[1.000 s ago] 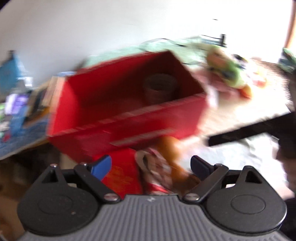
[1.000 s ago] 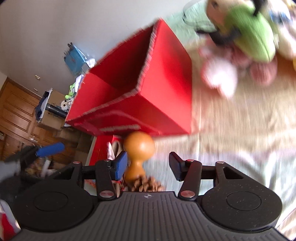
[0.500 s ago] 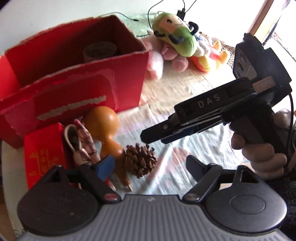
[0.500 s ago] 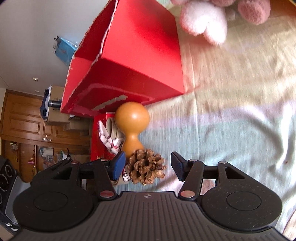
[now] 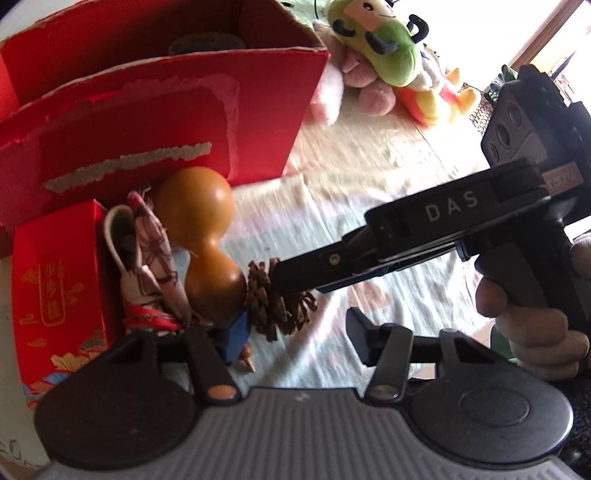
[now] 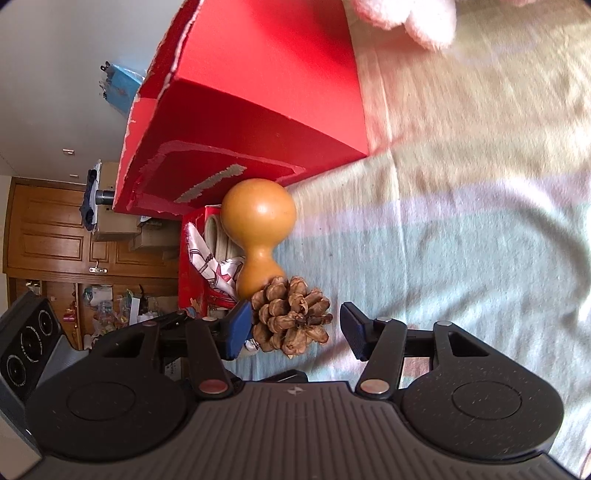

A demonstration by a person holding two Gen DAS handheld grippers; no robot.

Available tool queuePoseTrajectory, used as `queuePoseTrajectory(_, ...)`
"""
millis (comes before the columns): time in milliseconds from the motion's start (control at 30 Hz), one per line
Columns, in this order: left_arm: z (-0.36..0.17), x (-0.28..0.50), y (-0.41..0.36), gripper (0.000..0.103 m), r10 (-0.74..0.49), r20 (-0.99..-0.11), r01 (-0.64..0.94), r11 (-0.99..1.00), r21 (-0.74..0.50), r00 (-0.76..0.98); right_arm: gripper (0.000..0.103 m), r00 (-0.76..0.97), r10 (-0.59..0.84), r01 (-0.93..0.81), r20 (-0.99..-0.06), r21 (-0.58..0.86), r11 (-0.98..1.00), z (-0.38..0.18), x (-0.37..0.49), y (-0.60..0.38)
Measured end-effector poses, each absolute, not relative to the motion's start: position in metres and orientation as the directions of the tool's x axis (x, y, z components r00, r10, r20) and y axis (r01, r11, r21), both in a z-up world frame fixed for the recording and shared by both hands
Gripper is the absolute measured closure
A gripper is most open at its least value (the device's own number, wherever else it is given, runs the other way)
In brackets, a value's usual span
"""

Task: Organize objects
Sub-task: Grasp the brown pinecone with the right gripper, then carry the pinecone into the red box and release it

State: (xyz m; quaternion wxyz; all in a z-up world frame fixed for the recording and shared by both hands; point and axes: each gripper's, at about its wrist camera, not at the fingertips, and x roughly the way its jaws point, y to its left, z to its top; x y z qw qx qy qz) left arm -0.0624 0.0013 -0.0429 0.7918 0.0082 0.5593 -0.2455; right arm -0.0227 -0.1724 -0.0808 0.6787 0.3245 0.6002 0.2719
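Both grippers crowd the pinecone (image 6: pixel 293 314) on the blanket (image 6: pixel 461 240) beside the gourd (image 6: pixel 258 229): right gripper (image 6: pixel 293 330) jaws apart around it, left gripper (image 5: pixel 295 341) jaws just narrowing, gripping nothing.

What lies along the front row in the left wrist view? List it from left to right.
small red box → patterned cloth pouch → gourd → pine cone → right gripper reaching in from the right.

Plain pale wall (image 6: pixel 55 74), brown wooden cabinet doors (image 6: pixel 48 229), striped pastel cloth (image 6: pixel 461 221) underfoot, bright window glare (image 5: pixel 517 22)
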Motion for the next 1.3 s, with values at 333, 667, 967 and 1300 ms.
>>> queuePoseTrajectory(333,-0.040,-0.061,-0.003,0.055,-0.383,-0.891,0.435,0.864,-0.252,0.245,0.054,0.152,0.745,0.013,-0.650,0.755,0.656,-0.072,-0.025,-0.177)
queuePoseTrajectory(667,-0.006,-0.052,-0.012,0.055,-0.451,-0.846,0.531,0.809,-0.252,0.285,0.054,0.271,0.712,-0.020,-0.648,0.736,0.677,-0.029,-0.029,-0.188)
queuePoseTrajectory(967,0.051,-0.034,-0.005,0.055,-0.548,-0.737,0.597,0.763,-0.246,0.396,0.054,0.421,0.667,-0.138,-0.615,0.684,0.717,0.034,-0.013,-0.184)
queuePoseTrajectory(1300,0.054,0.010,0.021,0.055,-0.563,-0.694,0.577,0.775,-0.256,0.449,0.055,0.464,0.581,-0.254,-0.668,0.529,0.810,0.053,0.048,-0.145)
